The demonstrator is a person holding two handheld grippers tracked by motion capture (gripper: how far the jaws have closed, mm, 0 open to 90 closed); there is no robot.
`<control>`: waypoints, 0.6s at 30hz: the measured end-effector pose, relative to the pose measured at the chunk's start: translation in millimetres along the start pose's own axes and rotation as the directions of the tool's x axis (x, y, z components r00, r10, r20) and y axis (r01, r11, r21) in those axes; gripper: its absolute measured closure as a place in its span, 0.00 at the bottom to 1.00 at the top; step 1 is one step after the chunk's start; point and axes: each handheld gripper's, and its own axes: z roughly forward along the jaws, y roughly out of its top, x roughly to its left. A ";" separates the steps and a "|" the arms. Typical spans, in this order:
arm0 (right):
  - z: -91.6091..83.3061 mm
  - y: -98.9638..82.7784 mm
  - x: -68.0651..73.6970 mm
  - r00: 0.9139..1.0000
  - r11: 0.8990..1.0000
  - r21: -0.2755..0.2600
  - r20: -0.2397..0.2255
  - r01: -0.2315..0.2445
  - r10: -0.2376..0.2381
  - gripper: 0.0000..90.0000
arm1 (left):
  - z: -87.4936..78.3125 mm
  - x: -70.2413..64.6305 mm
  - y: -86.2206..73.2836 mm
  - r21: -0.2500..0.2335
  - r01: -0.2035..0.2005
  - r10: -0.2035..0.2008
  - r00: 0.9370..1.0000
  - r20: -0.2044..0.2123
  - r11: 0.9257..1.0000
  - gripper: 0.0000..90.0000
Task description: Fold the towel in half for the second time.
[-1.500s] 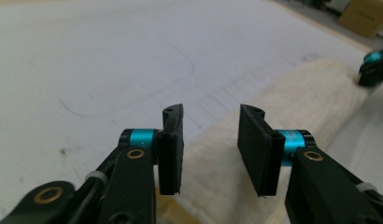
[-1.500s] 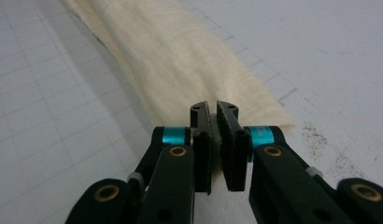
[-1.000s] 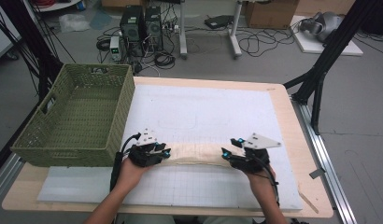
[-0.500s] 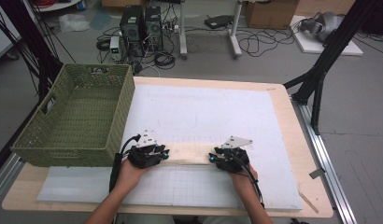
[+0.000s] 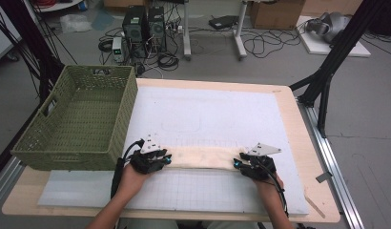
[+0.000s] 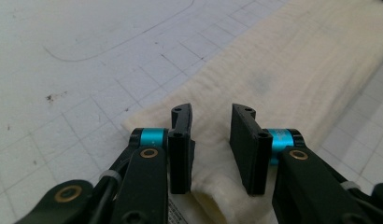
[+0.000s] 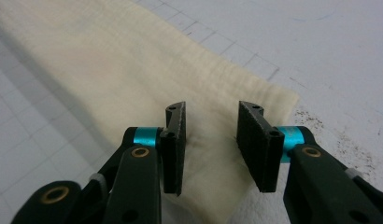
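Just right of the green basket (image 5: 74,119), left gripper (image 5: 166,159) and right gripper (image 5: 237,164), jaws spread, straddle the folded cream cloth's (image 5: 203,157) ends; pinching both likely comes next.

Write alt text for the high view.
A person's two hands hold the left gripper and right gripper at opposite ends of a folded cream cloth on a white gridded mat, beside a green woven basket.

Cloth (image 5: 203,158) flat on the mat (image 5: 208,114), stretched left to right along its near part. Left gripper (image 5: 166,160) at the cloth's left end, right gripper (image 5: 237,164) at its right end. Basket (image 5: 55,143) left of the mat, on the table (image 5: 298,124).
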 end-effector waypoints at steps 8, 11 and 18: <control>-21.7 2.0 -3.8 0.999 0.996 -0.080 -0.031 -0.036 0.034 0.62 | -20.3 5.2 6.2 -0.082 0.031 -0.034 0.999 -0.038 0.996 0.69; -28.6 -0.7 -5.2 0.998 0.995 -0.089 -0.049 -0.036 0.031 0.68 | -23.2 5.8 4.9 -0.094 0.032 -0.035 0.999 -0.033 0.995 0.70; -21.6 -10.2 -4.3 0.998 1.000 -0.013 -0.060 -0.002 0.001 0.73 | -13.4 4.9 -2.7 0.000 0.005 -0.005 1.000 -0.020 1.000 0.76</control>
